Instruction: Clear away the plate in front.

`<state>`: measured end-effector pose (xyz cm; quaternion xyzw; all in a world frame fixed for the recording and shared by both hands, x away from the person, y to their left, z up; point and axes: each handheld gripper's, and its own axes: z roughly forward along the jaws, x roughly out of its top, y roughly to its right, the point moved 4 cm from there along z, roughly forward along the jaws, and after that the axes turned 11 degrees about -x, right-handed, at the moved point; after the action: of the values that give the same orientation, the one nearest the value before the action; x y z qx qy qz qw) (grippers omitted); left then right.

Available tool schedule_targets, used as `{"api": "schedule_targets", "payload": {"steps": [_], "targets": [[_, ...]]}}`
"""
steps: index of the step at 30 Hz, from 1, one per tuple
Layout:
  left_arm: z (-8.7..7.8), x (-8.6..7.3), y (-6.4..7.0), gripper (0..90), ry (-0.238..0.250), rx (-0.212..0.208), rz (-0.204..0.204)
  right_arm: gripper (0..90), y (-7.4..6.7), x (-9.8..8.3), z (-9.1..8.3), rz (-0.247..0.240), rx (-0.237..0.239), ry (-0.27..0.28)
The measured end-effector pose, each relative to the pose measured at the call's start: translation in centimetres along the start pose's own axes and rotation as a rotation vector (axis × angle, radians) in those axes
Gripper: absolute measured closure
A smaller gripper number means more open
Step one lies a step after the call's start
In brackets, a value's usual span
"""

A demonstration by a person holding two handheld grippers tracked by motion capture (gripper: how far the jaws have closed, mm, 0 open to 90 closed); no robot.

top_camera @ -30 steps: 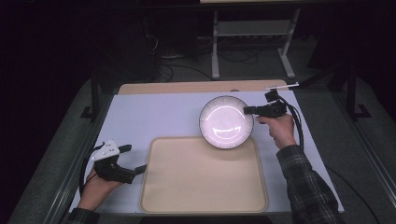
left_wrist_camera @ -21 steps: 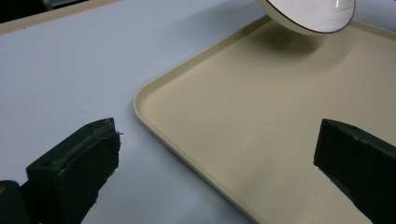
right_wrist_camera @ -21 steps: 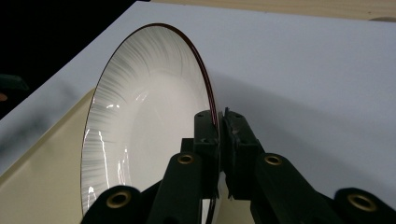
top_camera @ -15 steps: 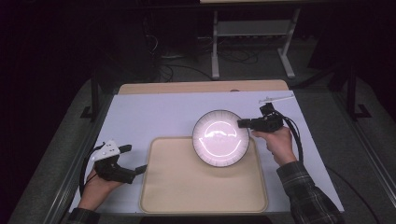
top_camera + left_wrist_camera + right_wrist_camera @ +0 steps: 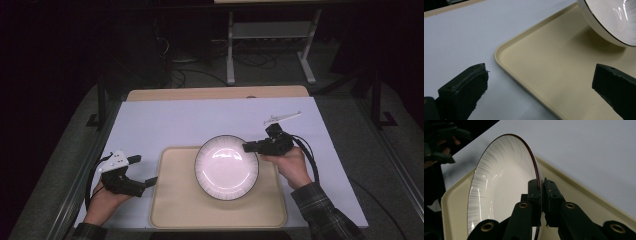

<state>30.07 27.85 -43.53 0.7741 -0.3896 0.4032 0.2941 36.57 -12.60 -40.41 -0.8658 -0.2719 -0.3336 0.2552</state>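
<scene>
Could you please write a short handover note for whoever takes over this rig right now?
Right gripper: shut on the rim of the white plate, holding it above the beige tray; the plate's shadow on the tray in the left gripper view suggests it is not set down yet.
Left gripper: open, holding nothing, beside the tray's left edge over the white table cover.
Done: plate gripped and brought over the tray.
Left, as it appears: lower the plate onto the tray, open the jaws, withdraw.

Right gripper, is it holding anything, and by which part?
Yes: the right gripper is shut on the round white plate with the dark rim, pinching its right edge.
</scene>
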Motion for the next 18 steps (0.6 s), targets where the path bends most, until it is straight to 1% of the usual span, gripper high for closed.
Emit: {"api": "schedule_targets", "payload": {"steps": [5, 9, 12, 15, 18], "targets": [[0.0, 0.0, 0.0, 0.0, -0.003, 0.000, 0.000, 83.6, -1.6, -0.5, 0.4, -0.046, 0.028, -0.026], [0.1, 0.0, 0.0, 0.0, -0.004, -0.001, 0.002, 83.4, -2.4, -1.1, 0.7, -0.067, 0.042, -0.045], [0.1, 0.0, 0.0, 0.0, -0.004, 0.000, 0.001, 83.4, -2.5, -1.2, 0.9, -0.073, 0.042, -0.053], [0.1, 0.0, 0.0, 0.0, -0.005, -0.001, 0.004, 83.4, -2.6, -1.3, 1.3, -0.091, 0.023, -0.067], [0.1, -0.1, 0.0, 0.0, -0.008, -0.002, 0.005, 83.5, -2.4, -1.3, 1.6, -0.086, 0.034, -0.074]]}}
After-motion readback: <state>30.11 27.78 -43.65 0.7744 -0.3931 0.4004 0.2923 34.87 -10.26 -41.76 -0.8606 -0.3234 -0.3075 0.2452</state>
